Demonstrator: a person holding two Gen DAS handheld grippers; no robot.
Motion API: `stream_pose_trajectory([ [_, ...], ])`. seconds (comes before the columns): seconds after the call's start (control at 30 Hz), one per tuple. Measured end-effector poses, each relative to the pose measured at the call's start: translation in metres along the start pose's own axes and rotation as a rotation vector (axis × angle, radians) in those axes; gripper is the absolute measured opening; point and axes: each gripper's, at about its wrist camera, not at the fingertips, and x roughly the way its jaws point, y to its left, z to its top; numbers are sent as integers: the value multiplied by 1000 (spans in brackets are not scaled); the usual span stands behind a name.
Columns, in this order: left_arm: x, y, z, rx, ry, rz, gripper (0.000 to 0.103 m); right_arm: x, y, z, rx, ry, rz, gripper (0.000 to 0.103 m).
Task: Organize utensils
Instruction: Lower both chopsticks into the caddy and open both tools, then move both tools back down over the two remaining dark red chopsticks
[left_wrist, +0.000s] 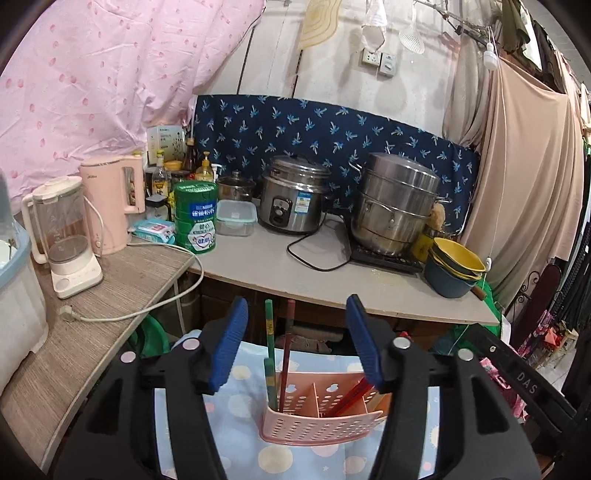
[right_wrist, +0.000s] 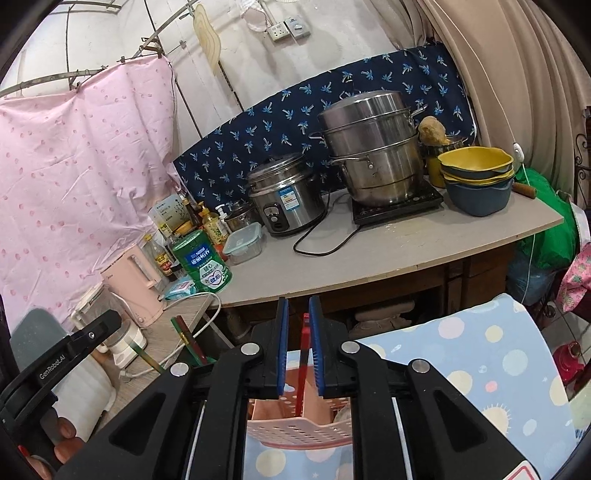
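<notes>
The left tongs (left_wrist: 299, 339) are standing wide apart and gripping nothing, hanging over a pink holder (left_wrist: 325, 417) that is sitting on a blue dotted cloth (left_wrist: 240, 435). A green chopstick (left_wrist: 269, 332) and a red chopstick (left_wrist: 287, 343) are standing upright in the holder's left compartment, and another red pair (left_wrist: 351, 398) is leaning in the right one. The right tongs (right_wrist: 297, 347) are squeezing a red chopstick (right_wrist: 303, 354) between their blue pads (right_wrist: 282, 343), its lower end reaching down into the holder (right_wrist: 295, 424). The same dotted cloth (right_wrist: 480, 369) is spreading out to the right.

Beyond the cloth, a pale bench (left_wrist: 295, 269) is carrying a green tin (left_wrist: 195, 218), a clear lidded box (left_wrist: 236, 218), a rice cooker (left_wrist: 293, 195) with its black cord (left_wrist: 314, 254), and a steel steamer pot (left_wrist: 395, 203) resting on a black hob (left_wrist: 384, 258). Stacked yellow and blue bowls (left_wrist: 454, 273) are sitting near the bench's right end. On a lower wood-grain shelf (left_wrist: 110, 295) to the left, a blender (left_wrist: 66, 232) and a pink kettle (left_wrist: 112, 203) are standing, with bottles (left_wrist: 166, 173) crowding behind.

At the back, a navy patterned cloth (left_wrist: 332, 129) is covering the wall, a pink sheet (left_wrist: 92, 74) is hanging on the left, and a beige curtain (left_wrist: 528, 166) is draping on the right.
</notes>
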Motion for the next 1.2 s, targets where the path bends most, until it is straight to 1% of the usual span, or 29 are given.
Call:
stream_pose_trajectory([
  [0.07,-8,0,-1,7,-5,-1,53,-6,1,1,-2,-5,1,21],
  [0.2,-31,-4,-9,51,-15,19,58,-25,7,1,-25,-14,3,24],
  [0.23,-37,-5,-13,62,-14,26,59,-30,8,-1,-33,-13,5,27],
  [0.27,-42,-5,-18,71,-11,27,60,-37,10,-3,-42,-9,5,30],
  [0.33,-54,-5,-29,86,2,29,61,-51,13,-12,-56,-4,3,33],
  [0.4,-64,-4,-43,105,24,40,62,-63,15,-23,-67,9,3,33],
  [0.53,-82,-5,-76,158,54,82,62,-85,16,-54,-95,70,-2,34],
  [0.67,-95,0,-112,172,118,93,62,-107,18,-96,-141,130,-25,34],
  [0.8,-108,1,-152,200,171,122,62,-126,17,-136,-163,189,-36,34],
  [0.93,-115,4,-189,206,236,134,63,-142,18,-176,-204,248,-59,34],
  [1.07,-121,5,-219,205,291,148,62,-153,16,-212,-247,290,-91,34],
  [1.2,-126,8,-241,213,318,177,62,-155,13,-246,-275,350,-110,34],
])
